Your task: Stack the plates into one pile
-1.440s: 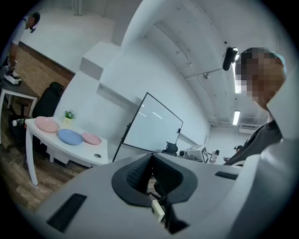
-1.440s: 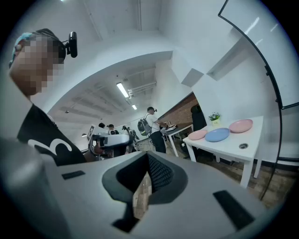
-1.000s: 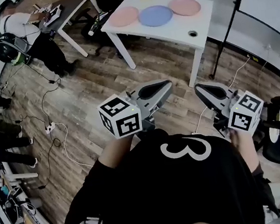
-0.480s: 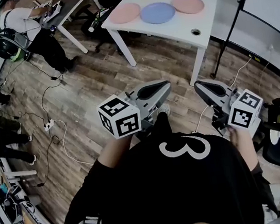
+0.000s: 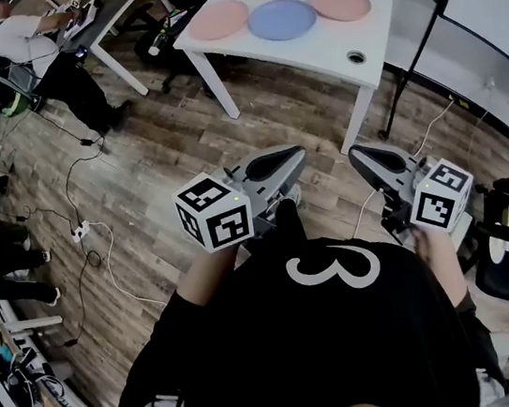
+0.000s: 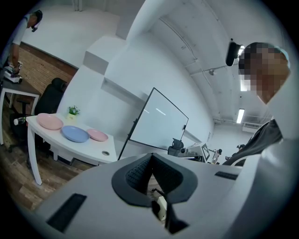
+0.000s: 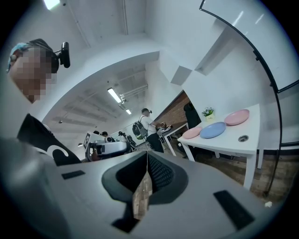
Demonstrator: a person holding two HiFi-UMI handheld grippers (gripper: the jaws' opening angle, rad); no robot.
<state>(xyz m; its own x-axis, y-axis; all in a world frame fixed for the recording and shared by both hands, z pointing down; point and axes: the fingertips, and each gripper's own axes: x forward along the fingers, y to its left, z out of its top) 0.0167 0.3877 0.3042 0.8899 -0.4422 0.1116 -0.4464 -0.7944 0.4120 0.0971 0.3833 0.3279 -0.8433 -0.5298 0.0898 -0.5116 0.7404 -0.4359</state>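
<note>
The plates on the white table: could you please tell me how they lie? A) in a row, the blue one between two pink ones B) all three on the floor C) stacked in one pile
A: on the white table the blue plate lies between one pink plate and the other pink plate.

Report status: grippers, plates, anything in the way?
Left gripper, right gripper shut, empty, short of the table. Plates unstacked, side by side: left pink plate, blue plate, right pink plate. Potted plant behind them.

a white numeral 3 (image 5: 333, 268) stands on the person's black shirt (image 5: 288, 363); nothing else legible.
</note>
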